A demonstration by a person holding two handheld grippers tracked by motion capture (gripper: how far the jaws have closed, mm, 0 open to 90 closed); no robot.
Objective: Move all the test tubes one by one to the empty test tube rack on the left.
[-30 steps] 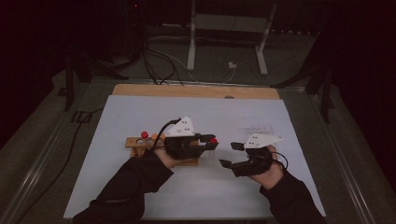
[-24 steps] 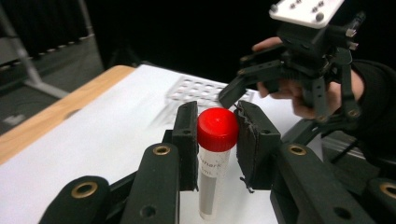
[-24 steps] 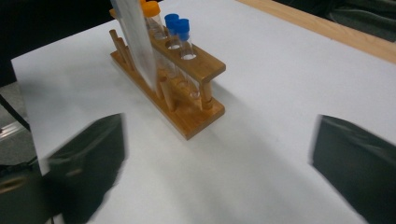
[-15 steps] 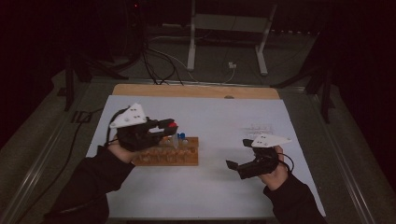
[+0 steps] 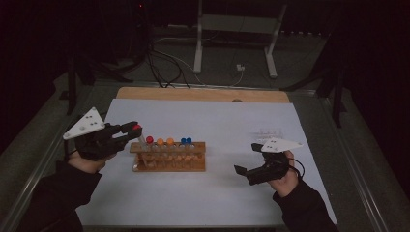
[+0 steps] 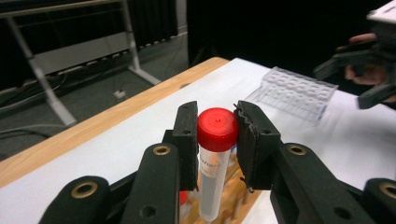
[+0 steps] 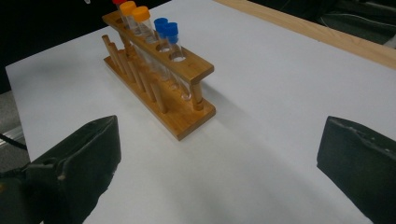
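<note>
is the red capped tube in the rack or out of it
Out. The left gripper is shut on the red-capped tube, holding it roughly upright over the left end of the wooden rack.

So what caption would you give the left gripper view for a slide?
Left tongs clamped on a red-capped tube above the wooden rack.

A clear plastic tube with a glossy red screw cap [image 6: 217, 129] is clamped by matt black rubbery pads [image 6: 252, 140]. Smooth varnished wood is seen in the slotted tube rack [image 7: 187, 70], matt white paper on the wood-edged table [image 5: 232, 121].
</note>
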